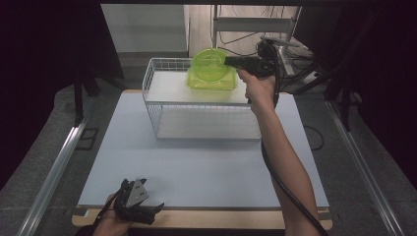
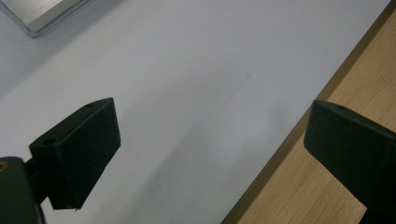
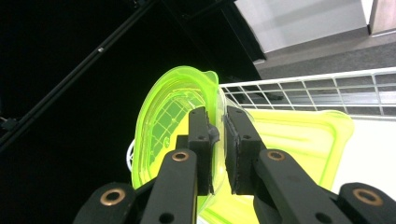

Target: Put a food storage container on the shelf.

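Green lid (image 1: 210, 63) stands tilted up on edge above the green container (image 1: 211, 81), which sits on the top shelf of the white wire rack (image 1: 162, 88). Your right claw (image 3: 218, 135) is clenched on the lid's rim, one jaw on each face of it. Your left claw (image 1: 150, 212) rests at the near edge of the surface (image 1: 196, 162), well apart from the rack, jaws spread wide with nothing between them.

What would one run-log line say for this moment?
right gripper: shut on green lid | green container: on wire rack | left gripper: open, idle
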Demonstrator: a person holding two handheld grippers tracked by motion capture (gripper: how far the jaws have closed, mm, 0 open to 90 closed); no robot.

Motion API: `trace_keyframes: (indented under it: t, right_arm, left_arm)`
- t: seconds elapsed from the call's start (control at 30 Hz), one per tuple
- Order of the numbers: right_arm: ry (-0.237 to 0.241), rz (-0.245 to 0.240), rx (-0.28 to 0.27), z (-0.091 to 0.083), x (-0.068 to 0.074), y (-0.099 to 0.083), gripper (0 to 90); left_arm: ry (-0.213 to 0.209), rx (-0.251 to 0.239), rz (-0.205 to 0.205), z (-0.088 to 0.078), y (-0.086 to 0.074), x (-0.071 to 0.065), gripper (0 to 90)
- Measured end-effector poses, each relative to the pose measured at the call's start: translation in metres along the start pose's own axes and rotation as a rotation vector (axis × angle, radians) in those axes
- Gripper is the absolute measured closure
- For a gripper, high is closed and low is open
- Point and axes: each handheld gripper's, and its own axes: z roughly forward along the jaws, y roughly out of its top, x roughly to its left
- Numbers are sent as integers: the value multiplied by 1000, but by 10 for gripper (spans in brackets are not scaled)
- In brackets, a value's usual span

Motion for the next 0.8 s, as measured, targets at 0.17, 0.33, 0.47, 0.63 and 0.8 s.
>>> trace_keyframes:
  t: [0.17,0.33,0.47,0.63,0.8]
  right_arm:
    - [-72,-27,-8,3,4,1,795]
    - [-124,-66,11,6,6,1,755]
    - [-173,-92,17,9,7,2,713]
    - [-190,-96,18,10,6,2,715]
    - [-193,-110,13,11,7,2,694]
  left_arm:
    - [1,-1,0,0,0,-1,37]
    - [0,3,6,1,0,-1,37]
    - [0,9,12,1,0,-1,38]
    - [0,10,11,1,-1,-1,38]
    - [0,11,15,1,0,-1,38]
